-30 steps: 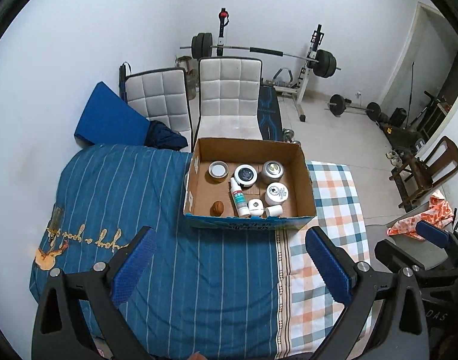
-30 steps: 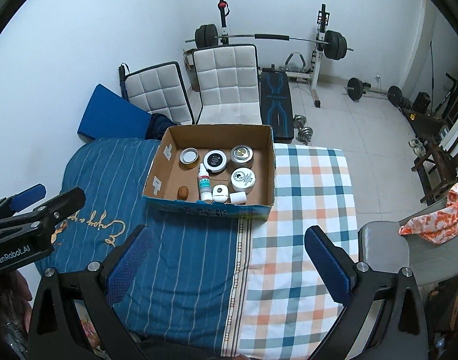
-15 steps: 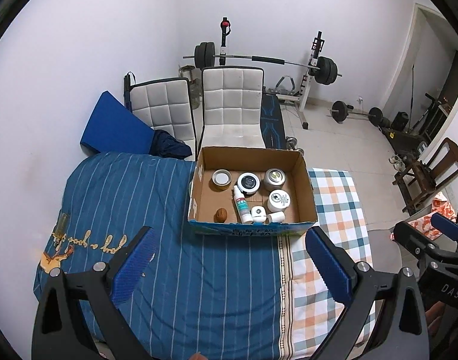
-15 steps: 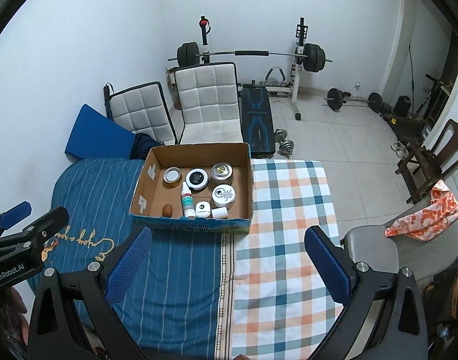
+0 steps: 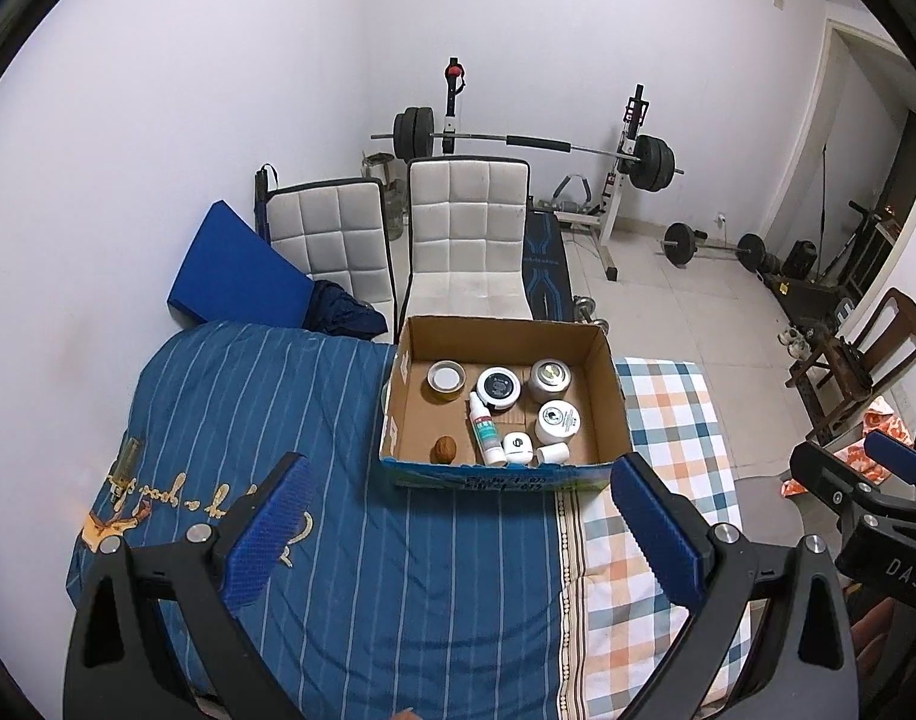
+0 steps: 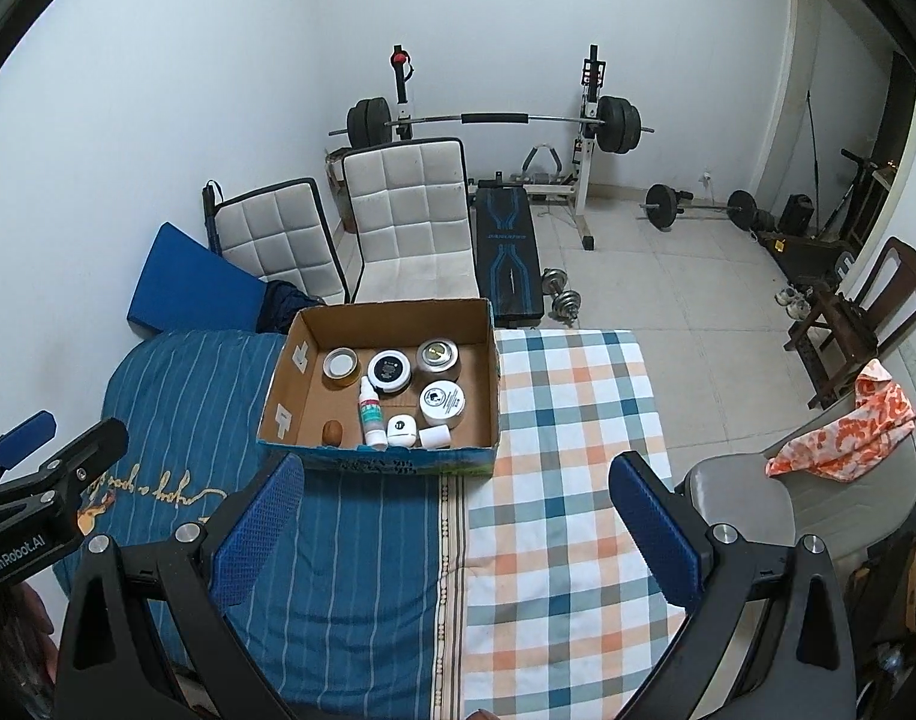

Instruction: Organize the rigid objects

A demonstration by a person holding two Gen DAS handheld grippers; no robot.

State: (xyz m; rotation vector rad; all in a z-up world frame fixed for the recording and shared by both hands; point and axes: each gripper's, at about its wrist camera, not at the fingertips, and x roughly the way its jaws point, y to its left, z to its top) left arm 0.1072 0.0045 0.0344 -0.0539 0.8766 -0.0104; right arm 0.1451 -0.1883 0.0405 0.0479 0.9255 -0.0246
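An open cardboard box point(image 5: 604, 354) point(image 6: 489, 354) stands on the bed at its far edge. Inside it lie several round tins and jars, a white spray bottle point(image 5: 484, 429) point(image 6: 371, 411), a brown walnut point(image 5: 444, 449) point(image 6: 332, 431) and small white containers. My left gripper point(image 5: 458, 531) is open and empty, held high over the blue striped cover, well short of the box. My right gripper point(image 6: 458, 531) is open and empty above the seam between the blue cover and the checked sheet.
The bed carries a blue striped cover point(image 5: 266, 420) and a checked sheet point(image 6: 565, 420). Two white padded chairs point(image 5: 466, 240), a blue mat point(image 5: 236, 276), a weight bench with barbell point(image 6: 505, 120) and a grey chair with orange cloth point(image 6: 841, 438) stand around.
Both grippers have pulled back and risen away from the box, so it looks smaller and farther. Both stay open and empty.
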